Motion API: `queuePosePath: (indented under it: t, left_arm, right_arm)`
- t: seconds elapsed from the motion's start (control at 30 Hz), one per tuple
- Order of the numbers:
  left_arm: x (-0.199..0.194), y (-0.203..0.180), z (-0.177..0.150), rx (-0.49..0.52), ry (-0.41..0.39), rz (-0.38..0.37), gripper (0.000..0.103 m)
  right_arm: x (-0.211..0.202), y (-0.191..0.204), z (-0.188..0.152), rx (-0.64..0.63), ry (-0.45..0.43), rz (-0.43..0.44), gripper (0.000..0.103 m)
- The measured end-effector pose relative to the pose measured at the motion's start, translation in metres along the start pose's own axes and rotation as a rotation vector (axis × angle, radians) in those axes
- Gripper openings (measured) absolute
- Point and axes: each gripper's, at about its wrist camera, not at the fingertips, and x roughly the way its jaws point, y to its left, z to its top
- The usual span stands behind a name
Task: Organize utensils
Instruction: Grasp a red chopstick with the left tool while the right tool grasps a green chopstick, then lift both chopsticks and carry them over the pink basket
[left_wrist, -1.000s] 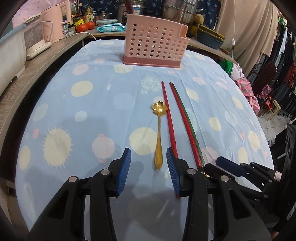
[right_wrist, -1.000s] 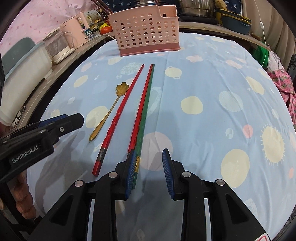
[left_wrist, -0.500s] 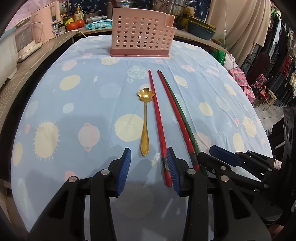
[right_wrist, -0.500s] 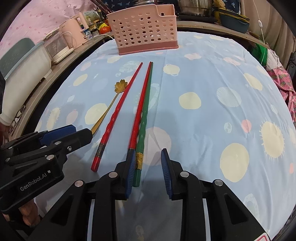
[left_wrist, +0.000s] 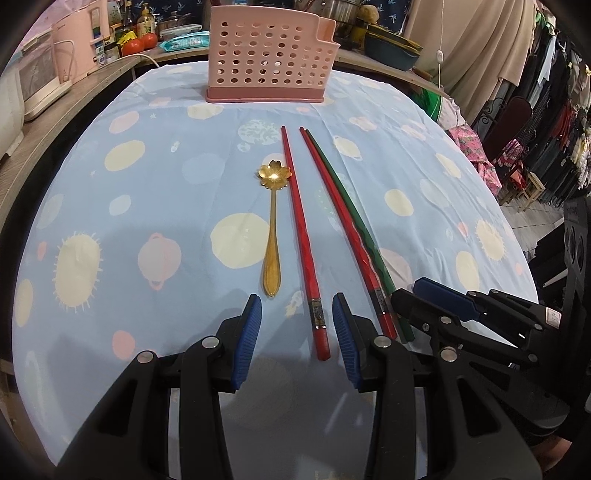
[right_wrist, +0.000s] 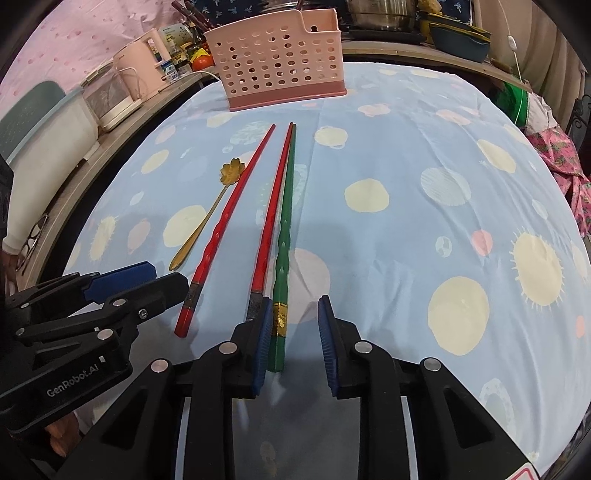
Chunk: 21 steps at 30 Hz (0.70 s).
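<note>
Green chopstick (right_wrist: 283, 236), stiff, slick and thin, sits between the closing right tongs (right_wrist: 291, 334) at its thick banded end; left tongs (left_wrist: 297, 341) part-open, empty.

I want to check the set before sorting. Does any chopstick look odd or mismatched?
Yes. Three chopsticks lie on the cloth: two red, one green chopstick. The green one has no visible partner and lies tight against a red chopstick.

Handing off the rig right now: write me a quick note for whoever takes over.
Left gripper: open, astride the lone red chopstick, not gripping.
Right gripper: closing around the green chopstick; second red chopstick sits just outside its left pad.
Gold spoon lies flat on the tablecloth.
Done: nothing visibly in the pink caddy.
Left: all four utensils.
</note>
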Motion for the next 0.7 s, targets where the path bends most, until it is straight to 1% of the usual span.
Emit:
queuePosePath:
  t: [0.13, 0.17, 0.2, 0.23, 0.33, 0.4, 0.43, 0.47, 0.53, 0.7]
  left_arm:
    - [0.006, -0.004, -0.003, 0.008, 0.028, -0.016, 0.038]
    - [0.009, -0.003, -0.003, 0.004, 0.041, -0.019, 0.038]
    - [0.012, -0.002, -0.004, -0.006, 0.052, -0.023, 0.037]
    - [0.012, 0.0, -0.004, -0.013, 0.053, -0.029, 0.037]
    - [0.011, 0.001, -0.005, -0.024, 0.049, -0.029, 0.032]
    - [0.011, 0.003, -0.006, -0.031, 0.05, -0.037, 0.024]
    - [0.012, 0.003, -0.006, -0.034, 0.052, -0.046, 0.016]
    - [0.012, 0.003, -0.007, -0.034, 0.056, -0.053, 0.011]
    - [0.013, 0.003, -0.007, -0.032, 0.06, -0.064, 0.008]
    - [0.011, 0.004, -0.008, -0.031, 0.056, -0.072, 0.007]
  right_arm:
    - [0.0, 0.001, 0.0, -0.005, 0.001, -0.002, 0.022]
    - [0.001, 0.002, -0.001, -0.011, 0.006, -0.003, 0.013]
    - [0.003, 0.003, -0.002, -0.022, 0.018, -0.018, 0.012]
    - [0.002, 0.004, -0.003, -0.03, 0.012, -0.022, 0.012]
    - [0.003, 0.003, -0.003, -0.027, 0.012, -0.021, 0.011]
    - [0.002, 0.002, -0.003, -0.022, 0.011, -0.02, 0.01]
    - [0.002, 0.002, -0.003, -0.021, 0.011, -0.021, 0.01]
    - [0.002, 0.002, -0.004, -0.022, 0.011, -0.022, 0.009]
    - [0.002, 0.002, -0.004, -0.022, 0.01, -0.021, 0.008]
    - [0.001, 0.002, -0.004, -0.021, 0.009, -0.018, 0.008]
